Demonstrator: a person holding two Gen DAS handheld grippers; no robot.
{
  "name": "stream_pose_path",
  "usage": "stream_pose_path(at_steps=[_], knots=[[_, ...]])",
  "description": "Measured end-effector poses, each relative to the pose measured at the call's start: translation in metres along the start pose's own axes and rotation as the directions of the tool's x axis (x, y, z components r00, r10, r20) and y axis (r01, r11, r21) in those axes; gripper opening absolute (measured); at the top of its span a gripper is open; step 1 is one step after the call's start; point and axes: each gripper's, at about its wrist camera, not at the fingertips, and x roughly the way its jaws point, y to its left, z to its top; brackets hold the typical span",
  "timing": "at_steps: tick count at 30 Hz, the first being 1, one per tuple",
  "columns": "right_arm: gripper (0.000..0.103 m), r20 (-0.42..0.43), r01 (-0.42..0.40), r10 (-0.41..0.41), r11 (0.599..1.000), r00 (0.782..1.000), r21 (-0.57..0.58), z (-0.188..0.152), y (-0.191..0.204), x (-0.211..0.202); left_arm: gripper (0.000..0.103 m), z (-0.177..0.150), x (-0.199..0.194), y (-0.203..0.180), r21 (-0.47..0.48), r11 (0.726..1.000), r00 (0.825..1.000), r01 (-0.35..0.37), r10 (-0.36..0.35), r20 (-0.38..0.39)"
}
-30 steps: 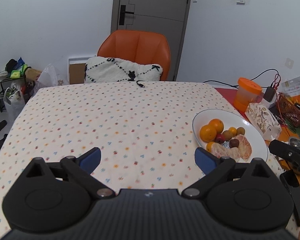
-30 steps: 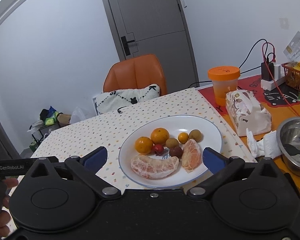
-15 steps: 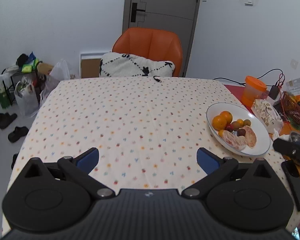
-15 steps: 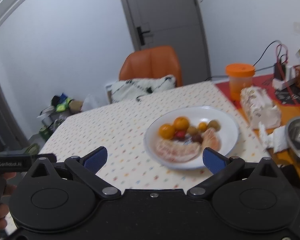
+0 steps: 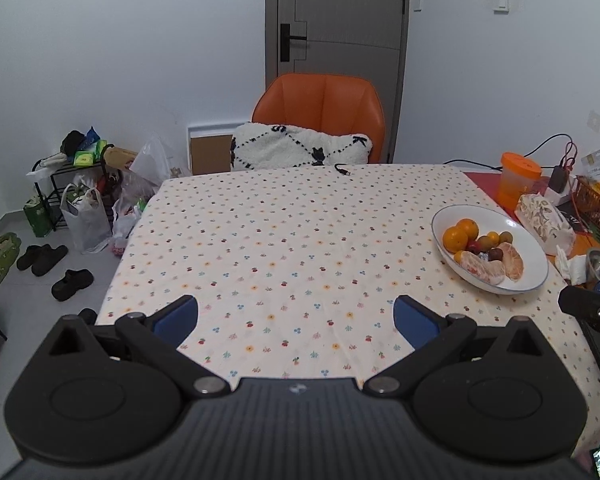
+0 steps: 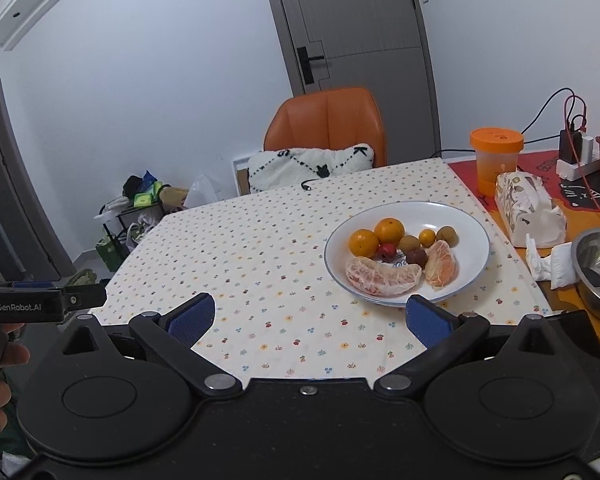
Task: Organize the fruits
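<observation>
Both grippers have drawn back and risen since a second ago, so more of the table (image 5: 300,240) shows. Left gripper (image 5: 296,316) and right gripper (image 6: 308,314) hover with fingers spread wide, holding nothing. Beyond, near the table's right edge, the white plate (image 6: 470,240) holds oranges (image 6: 376,236), peeled segments (image 6: 382,278) and small fruits
</observation>
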Motion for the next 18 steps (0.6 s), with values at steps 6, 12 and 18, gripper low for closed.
stream_pose_path(at_steps=[6, 12, 18], knots=[[0.103, 0.012, -0.006, 0.006, 1.000, 1.000, -0.026, -0.002, 0.006, -0.012, 0.103, -0.007, -0.018, 0.003, -0.006, 1.000, 1.000, 0.007, -0.007, 0.018], [0.103, 0.012, -0.007, 0.007, 1.000, 1.000, -0.026, -0.004, 0.007, -0.022, 0.103, -0.011, -0.029, 0.007, -0.016, 1.000, 0.999, 0.022, -0.021, 0.038], [0.103, 0.015, -0.006, 0.007, 0.999, 1.000, -0.042, -0.009, 0.010, -0.032, 0.103, -0.017, -0.040, 0.016, -0.036, 0.999, 0.998, 0.033, -0.030, 0.058]])
